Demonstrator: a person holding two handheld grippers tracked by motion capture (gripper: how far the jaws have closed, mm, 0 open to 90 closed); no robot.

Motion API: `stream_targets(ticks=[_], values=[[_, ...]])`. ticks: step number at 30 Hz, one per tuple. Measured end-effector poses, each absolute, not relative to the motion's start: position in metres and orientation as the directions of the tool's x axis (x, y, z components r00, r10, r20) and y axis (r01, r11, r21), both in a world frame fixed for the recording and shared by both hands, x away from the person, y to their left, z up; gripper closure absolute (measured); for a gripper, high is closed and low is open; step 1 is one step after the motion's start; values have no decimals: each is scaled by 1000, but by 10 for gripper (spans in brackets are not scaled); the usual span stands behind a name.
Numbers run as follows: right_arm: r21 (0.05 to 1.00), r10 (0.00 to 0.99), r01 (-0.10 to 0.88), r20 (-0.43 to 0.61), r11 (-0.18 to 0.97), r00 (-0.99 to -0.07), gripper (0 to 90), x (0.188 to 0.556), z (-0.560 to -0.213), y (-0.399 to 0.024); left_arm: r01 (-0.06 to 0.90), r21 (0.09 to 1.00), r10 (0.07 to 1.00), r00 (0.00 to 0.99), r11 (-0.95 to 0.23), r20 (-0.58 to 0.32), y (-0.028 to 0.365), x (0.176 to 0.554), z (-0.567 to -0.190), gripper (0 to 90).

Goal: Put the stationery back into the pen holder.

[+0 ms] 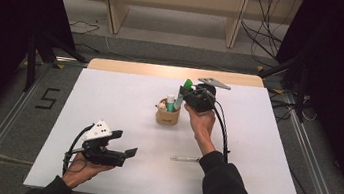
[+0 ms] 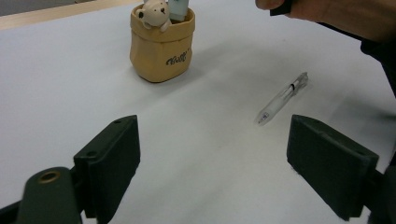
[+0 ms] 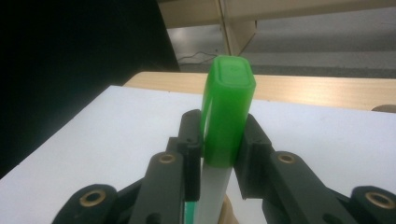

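Green-capped marker gripped above the tan holder; left tool idle, wide open.

Near edge of white table point(image 1: 124, 96): left gripper point(image 1: 122, 152) held low, jaws spread wide, nothing between them, well short of the bag-shaped pen holder point(image 1: 167, 115). Clear pen point(image 1: 185, 158) lies flat on the near side of the holder, apart from it. Holder carries a small bear figure point(image 2: 152, 13) at its rim. Just above and beyond the holder, right gripper point(image 1: 184, 92) clamps the green-capped marker point(image 3: 227, 116), both pads against the cap, white barrel pointing down toward the holder.
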State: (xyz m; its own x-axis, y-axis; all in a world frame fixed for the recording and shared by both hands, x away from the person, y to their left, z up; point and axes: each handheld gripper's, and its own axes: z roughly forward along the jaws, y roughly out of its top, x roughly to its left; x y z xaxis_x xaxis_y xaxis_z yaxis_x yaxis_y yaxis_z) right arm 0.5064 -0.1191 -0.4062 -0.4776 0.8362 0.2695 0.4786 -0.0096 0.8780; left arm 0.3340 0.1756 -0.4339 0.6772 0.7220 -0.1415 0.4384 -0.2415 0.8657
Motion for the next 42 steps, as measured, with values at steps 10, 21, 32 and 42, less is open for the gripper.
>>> stream_targets(ticks=[10,21,32,42], values=[[855,849,518,245,38,-468,750,517,-415,-108,436,866,720,680,-247,-137,176,334,-434,169],[837,840,543,249,64,-482,745,525,-421,-98,433,866,717,684,-250,-135,176,334,-434,169],[848,799,526,270,66,-537,501,525,-415,-103,435,867,720,680,-244,-139,176,334,-434,168],[858,758,509,283,74,-588,384,510,-396,-123,434,867,720,680,-245,-137,176,334,-434,166]])
